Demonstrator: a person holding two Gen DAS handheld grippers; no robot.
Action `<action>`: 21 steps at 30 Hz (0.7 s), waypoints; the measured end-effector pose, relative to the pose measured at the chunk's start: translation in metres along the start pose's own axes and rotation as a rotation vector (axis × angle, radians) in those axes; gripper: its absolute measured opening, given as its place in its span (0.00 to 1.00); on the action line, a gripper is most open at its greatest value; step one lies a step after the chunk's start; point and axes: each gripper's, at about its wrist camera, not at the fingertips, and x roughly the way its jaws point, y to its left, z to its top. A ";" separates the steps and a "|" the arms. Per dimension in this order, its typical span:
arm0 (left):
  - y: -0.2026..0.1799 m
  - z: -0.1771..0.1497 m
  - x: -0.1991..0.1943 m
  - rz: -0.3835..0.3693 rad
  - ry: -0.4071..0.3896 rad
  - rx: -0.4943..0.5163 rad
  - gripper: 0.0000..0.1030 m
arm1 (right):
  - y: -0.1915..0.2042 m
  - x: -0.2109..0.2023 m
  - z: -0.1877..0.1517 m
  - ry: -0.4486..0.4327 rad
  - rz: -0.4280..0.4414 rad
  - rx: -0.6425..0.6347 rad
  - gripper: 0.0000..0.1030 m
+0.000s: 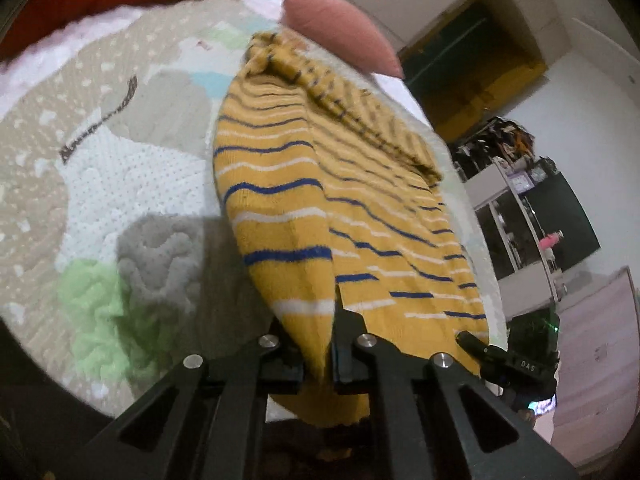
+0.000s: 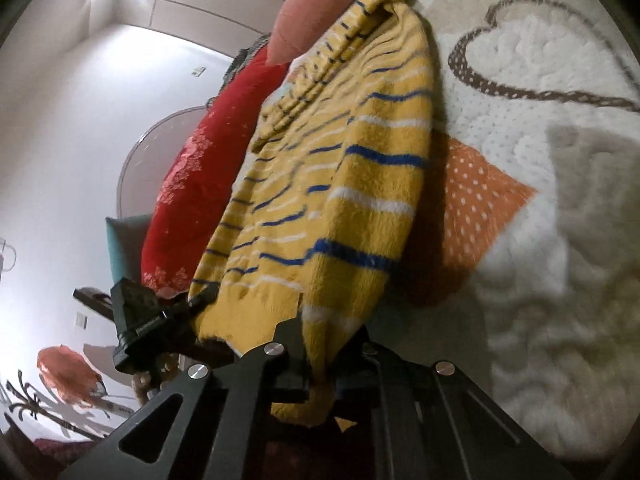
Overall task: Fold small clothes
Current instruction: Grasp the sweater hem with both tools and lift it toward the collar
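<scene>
A small mustard-yellow knit sweater (image 1: 304, 184) with blue and white stripes stretches away from me over a quilted bedspread (image 1: 100, 184). My left gripper (image 1: 334, 344) is shut on its near hem. In the right wrist view the same sweater (image 2: 352, 168) hangs taut from my right gripper (image 2: 320, 356), which is shut on the other hem corner. Each view shows the other gripper pinching the hem: the right one (image 1: 476, 346) and the left one (image 2: 196, 304). The far end with a folded sleeve (image 1: 352, 108) rests on the bed.
A pink cushion (image 1: 340, 32) lies beyond the sweater's far end, and a red pillow (image 2: 200, 168) lies along the bed's edge. The bedspread (image 2: 540, 240) has an orange dotted patch (image 2: 476, 196). Shelving (image 1: 520, 216) stands beside the bed.
</scene>
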 end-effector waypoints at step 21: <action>-0.038 0.105 0.000 -0.018 -0.114 0.108 0.08 | 0.088 -0.001 0.091 -0.081 -0.055 -0.289 0.09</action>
